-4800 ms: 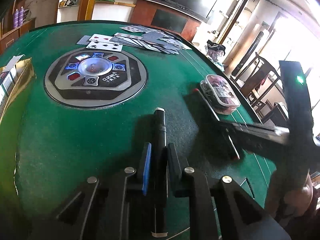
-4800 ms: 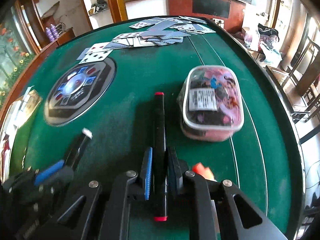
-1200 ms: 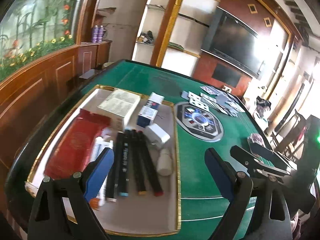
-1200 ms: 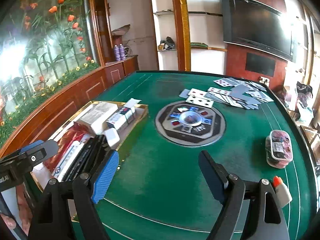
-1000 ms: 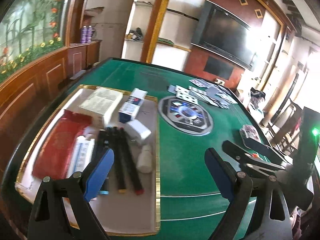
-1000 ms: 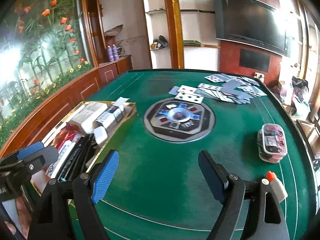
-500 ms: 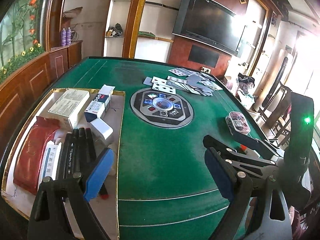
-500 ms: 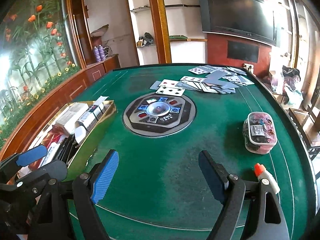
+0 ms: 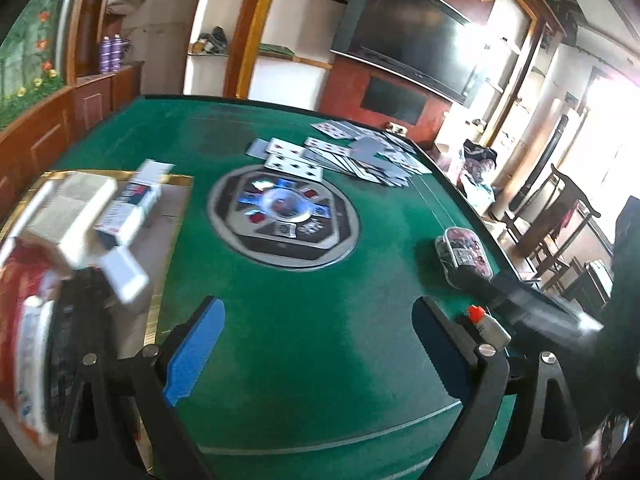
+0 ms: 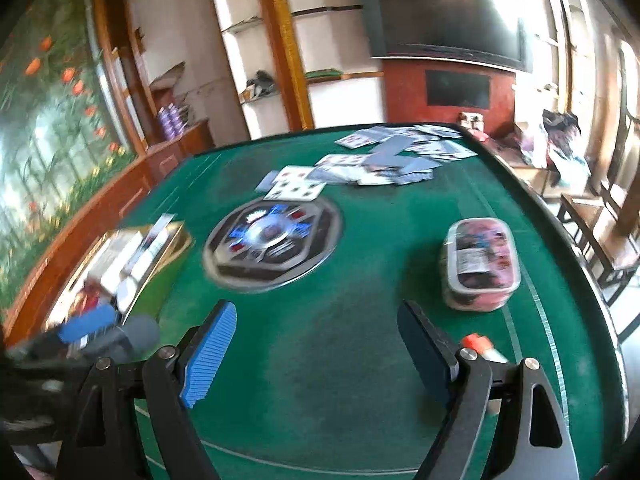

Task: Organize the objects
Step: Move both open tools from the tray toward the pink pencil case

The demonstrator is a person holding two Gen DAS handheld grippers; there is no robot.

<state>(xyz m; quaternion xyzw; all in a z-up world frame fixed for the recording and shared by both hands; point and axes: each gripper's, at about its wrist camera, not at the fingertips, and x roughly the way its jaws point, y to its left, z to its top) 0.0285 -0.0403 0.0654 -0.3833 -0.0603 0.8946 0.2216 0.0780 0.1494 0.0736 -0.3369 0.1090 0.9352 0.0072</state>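
Left tool (image 9: 316,344): nearest the camera, its two fingers spread wide apart with nothing between them, held above the green bench (image 9: 304,320) short of the round console.
Right tool (image 10: 316,344): also spread wide and empty, above the same near stretch of felt; in the left view it shows only as a dark blurred shape at the right edge.
Glue bottle (image 10: 482,348): small, white, orange-capped, lying near and to the right of the round console, close by the right tool's right finger; judged a loose item yet to be put away.
Snack tub (image 10: 480,266): clear lidded tub with pink contents, right of the round console, just beyond the bottle, probably also waiting to be collected.
Tray (image 9: 168,280): gold-rimmed, left of the round console, holding boxes, a red packet and dark markers; judged the collecting place, which is why items are gathered there.
Round console (image 9: 282,220): grey disc with lit buttons set in the middle of the bench, the landmark for all places given.
Playing cards (image 9: 340,154): spread loosely beyond the round console, toward the far edge.
View difference: the left camera looks into the tray and shows its contents, though blurred; the right camera sees mostly its gold side wall but shows the tub and bottle more clearly.
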